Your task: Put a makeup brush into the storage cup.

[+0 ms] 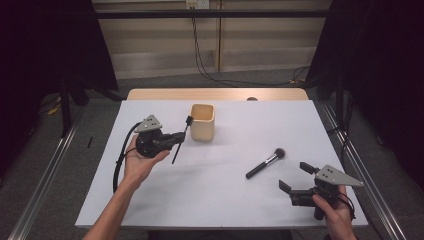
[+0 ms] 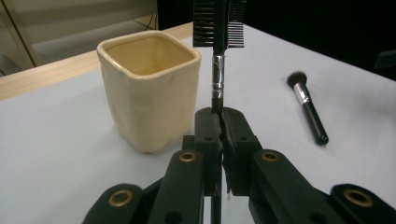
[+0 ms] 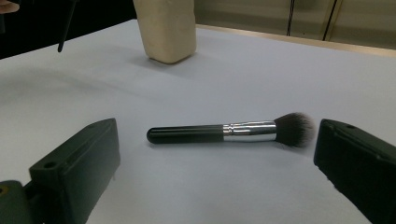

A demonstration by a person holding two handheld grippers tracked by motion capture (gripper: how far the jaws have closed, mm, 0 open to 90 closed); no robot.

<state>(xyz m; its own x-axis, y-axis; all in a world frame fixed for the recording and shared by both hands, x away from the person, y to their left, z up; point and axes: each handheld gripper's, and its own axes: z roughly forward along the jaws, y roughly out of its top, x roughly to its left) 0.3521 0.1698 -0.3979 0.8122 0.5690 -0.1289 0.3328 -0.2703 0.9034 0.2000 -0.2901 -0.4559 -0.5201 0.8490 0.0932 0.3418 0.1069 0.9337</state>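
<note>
High view first: the left gripper (image 1: 176, 139) is up off the table (image 1: 225, 200), clamped on a thin black brow brush (image 1: 181, 140) that slants with its comb head toward the cup (image 1: 202, 121), just short of the rim. Nothing can be seen inside the cup from here. Over on the other side, the powder brush (image 1: 265, 163) lies flat on the table, well apart from the cup, and the right gripper (image 1: 295, 177) sits low beside it with its jaws spread wide and nothing between them.

Left gripper view: jaws pinched tight on the brow brush (image 2: 217, 79), comb end standing up past the cup (image 2: 149, 88), which reads as empty, its opening bare. The powder brush (image 2: 308, 107) waits on the table farther off.

Right gripper view: jaws wide apart, framing the powder brush (image 3: 229, 132) that lies crosswise ahead, untouched, with the cup (image 3: 166, 28) behind it.

So my read: first brush picked up and nearly at the cup, drop-in still to come. Second brush not yet grabbed, though the right gripper looks lined up for it. Roughly a quarter done, I'd say.
</note>
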